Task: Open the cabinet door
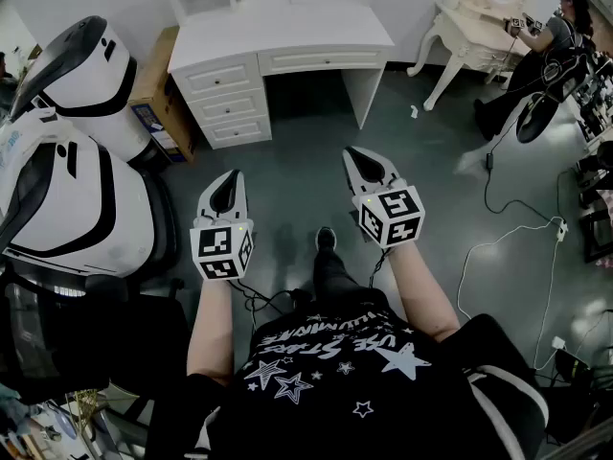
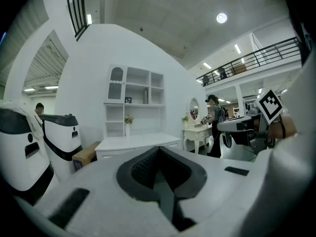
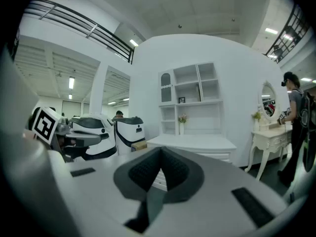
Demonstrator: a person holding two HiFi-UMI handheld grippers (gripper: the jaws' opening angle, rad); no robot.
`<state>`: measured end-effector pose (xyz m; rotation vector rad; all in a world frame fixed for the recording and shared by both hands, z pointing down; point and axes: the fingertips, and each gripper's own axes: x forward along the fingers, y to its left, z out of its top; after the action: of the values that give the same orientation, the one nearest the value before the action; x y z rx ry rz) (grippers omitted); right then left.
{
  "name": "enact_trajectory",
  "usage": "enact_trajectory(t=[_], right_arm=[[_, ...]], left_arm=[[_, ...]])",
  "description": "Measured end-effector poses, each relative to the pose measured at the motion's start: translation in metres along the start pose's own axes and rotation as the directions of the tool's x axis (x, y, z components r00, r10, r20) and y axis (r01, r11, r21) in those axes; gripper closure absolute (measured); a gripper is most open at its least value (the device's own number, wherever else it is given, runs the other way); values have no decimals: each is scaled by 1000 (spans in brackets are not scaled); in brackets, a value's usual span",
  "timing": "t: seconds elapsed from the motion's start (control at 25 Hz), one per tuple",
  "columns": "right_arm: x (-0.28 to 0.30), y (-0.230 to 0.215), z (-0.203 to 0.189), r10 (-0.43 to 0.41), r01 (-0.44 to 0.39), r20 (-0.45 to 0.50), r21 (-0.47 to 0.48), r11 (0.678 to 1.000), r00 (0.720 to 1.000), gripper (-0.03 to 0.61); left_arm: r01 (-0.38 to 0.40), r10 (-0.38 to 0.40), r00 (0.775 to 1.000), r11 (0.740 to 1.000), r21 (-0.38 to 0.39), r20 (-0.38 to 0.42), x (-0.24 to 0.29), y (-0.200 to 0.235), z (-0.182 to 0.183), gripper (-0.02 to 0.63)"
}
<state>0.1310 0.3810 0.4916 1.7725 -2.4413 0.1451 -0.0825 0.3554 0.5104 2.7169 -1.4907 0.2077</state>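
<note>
A white desk [image 1: 287,29] with a drawer stack [image 1: 225,103] stands ahead across the dark floor. On it sits a shelf unit whose top left compartment has a small arched cabinet door [image 2: 116,84], [image 3: 167,87], and that door is closed. My left gripper [image 1: 230,176] and right gripper [image 1: 360,154] are held side by side in mid air, well short of the desk, pointing toward it. The jaws of the left gripper [image 2: 159,150] meet with nothing between them. The right gripper [image 3: 160,151] is likewise shut and empty.
Two big white and black machines [image 1: 67,190] crowd the left side, with a cardboard box [image 1: 158,94] beside the desk. At the right stand a white dressing table [image 1: 469,17] and a person [image 1: 556,46]. White cables [image 1: 508,228] trail over the floor there.
</note>
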Motion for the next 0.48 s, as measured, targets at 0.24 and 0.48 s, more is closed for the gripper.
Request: enact_trajectory(t=[0.24,0.48], right_arm=[[-8,-1,2,8,-8,-14,-12,1000,1000,574],[-9,2,3,8,-8,-1,-17,1000,1000,575]], left_arm=[[-15,15,1000,1000,-8,-8,-9,-1,2,606],[-19,19,1000,1000,-2,-5,-12,1,2,606]])
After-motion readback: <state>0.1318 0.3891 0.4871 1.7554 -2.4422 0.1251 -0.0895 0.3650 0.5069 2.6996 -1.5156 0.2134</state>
